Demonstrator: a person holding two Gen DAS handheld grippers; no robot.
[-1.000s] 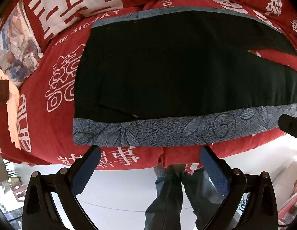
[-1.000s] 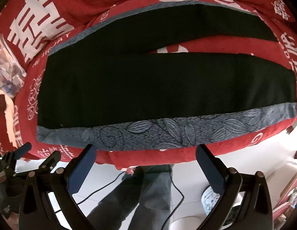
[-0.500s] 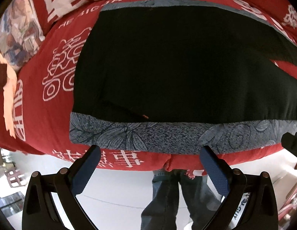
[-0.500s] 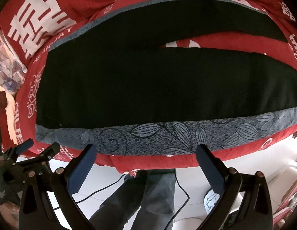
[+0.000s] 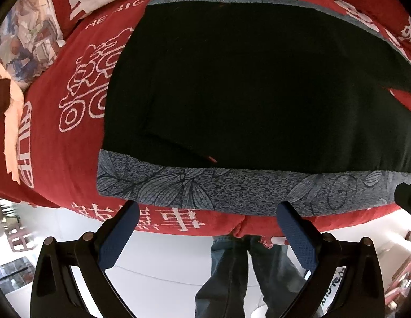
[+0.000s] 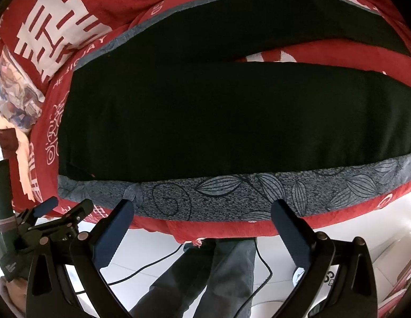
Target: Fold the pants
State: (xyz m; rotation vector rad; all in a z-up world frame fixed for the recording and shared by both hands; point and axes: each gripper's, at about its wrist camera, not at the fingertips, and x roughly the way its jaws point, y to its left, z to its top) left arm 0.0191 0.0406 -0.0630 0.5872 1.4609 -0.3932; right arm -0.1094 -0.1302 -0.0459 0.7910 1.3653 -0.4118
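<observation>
Black pants [image 5: 258,92] with a grey leaf-print side stripe [image 5: 205,185] lie flat on a red cover with white characters [image 5: 81,100]. The waist end is at the left. In the right wrist view the pants [image 6: 218,122] show two legs parted by a red wedge toward the right. My left gripper [image 5: 207,212] is open and empty, fingertips just short of the near stripe by the waist. My right gripper [image 6: 201,208] is also open and empty, at the near stripe [image 6: 232,193] farther along the leg. The left gripper [image 6: 54,212] shows at the lower left of the right wrist view.
A printed pillow [image 5: 25,39] and a peach cloth [image 5: 12,122] lie at the left end of the cover. Below the near edge are a white floor [image 5: 157,259], a person's jeans-clad legs [image 6: 205,273] and a black cable [image 6: 152,265].
Both grippers have moved closer to the near edge of the pants, which now fill more of each view. Both stay open. The pants have not moved.
</observation>
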